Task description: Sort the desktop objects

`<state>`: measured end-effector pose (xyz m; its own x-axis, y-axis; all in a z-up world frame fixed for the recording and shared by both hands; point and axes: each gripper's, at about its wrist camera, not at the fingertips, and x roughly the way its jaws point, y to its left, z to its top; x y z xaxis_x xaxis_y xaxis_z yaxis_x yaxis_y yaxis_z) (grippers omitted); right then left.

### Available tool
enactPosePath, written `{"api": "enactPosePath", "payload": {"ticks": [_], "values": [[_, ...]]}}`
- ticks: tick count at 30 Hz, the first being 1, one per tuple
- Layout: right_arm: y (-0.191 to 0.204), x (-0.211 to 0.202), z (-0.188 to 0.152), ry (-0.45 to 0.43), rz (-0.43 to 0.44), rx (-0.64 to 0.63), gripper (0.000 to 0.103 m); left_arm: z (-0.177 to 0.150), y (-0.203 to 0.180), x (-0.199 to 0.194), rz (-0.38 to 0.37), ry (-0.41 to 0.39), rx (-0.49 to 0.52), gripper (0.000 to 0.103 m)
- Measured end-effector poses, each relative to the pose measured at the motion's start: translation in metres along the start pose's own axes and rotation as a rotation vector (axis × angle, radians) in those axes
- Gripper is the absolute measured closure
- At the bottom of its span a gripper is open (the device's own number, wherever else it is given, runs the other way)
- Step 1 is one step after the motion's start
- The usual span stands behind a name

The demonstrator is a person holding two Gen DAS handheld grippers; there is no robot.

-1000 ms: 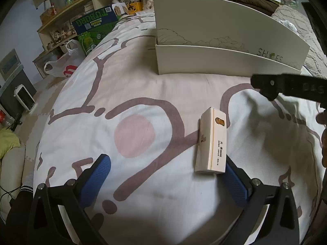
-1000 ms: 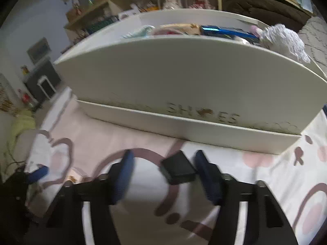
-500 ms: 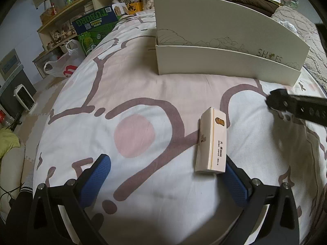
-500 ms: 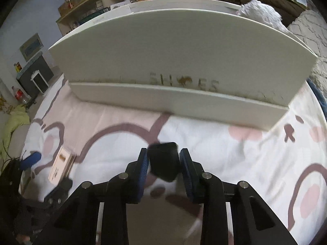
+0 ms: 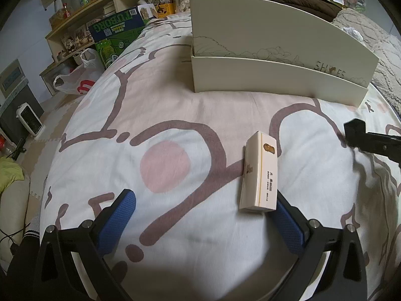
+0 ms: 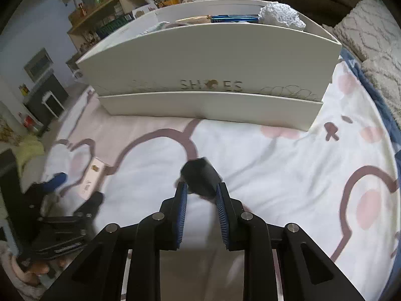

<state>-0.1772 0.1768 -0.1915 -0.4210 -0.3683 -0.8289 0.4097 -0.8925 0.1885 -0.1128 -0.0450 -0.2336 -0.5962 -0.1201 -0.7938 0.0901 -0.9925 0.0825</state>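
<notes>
Now small black block (image 6: 200, 179) pinched between right fingers (image 6: 181, 200), above bedsheet (image 6: 275, 170)

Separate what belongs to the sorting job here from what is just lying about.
Job: small black object clamped in the right gripper; cream carton beside the open left gripper; white shoe box already holding items.

Lying about: green beer box, plastic bag, white heater.

both wrist views look steeply down along their fingers, close over the patterned bedsheet (image 5: 175, 105), facing the cream shoe box (image 6: 210, 57); each also catches the cream carton (image 5: 260, 173).
</notes>
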Motion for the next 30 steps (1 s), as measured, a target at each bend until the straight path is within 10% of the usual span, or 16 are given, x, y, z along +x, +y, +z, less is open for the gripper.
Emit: {"api": "enactPosePath", "payload": {"ticks": [4,8,30], "values": [[0.014,0.006,0.002,-0.002,-0.029,-0.034,0.076,0.0,0.0,0.0,0.0,0.001,0.0,0.0],[0.016,0.013,0.004,-0.017,-0.043,-0.043,0.042,0.0,0.0,0.001,0.0,0.001,-0.001,0.0],[0.012,-0.001,0.001,0.026,0.009,-0.076,0.064,0.0,0.0,0.001,-0.004,-0.001,-0.004,0.0]]}}
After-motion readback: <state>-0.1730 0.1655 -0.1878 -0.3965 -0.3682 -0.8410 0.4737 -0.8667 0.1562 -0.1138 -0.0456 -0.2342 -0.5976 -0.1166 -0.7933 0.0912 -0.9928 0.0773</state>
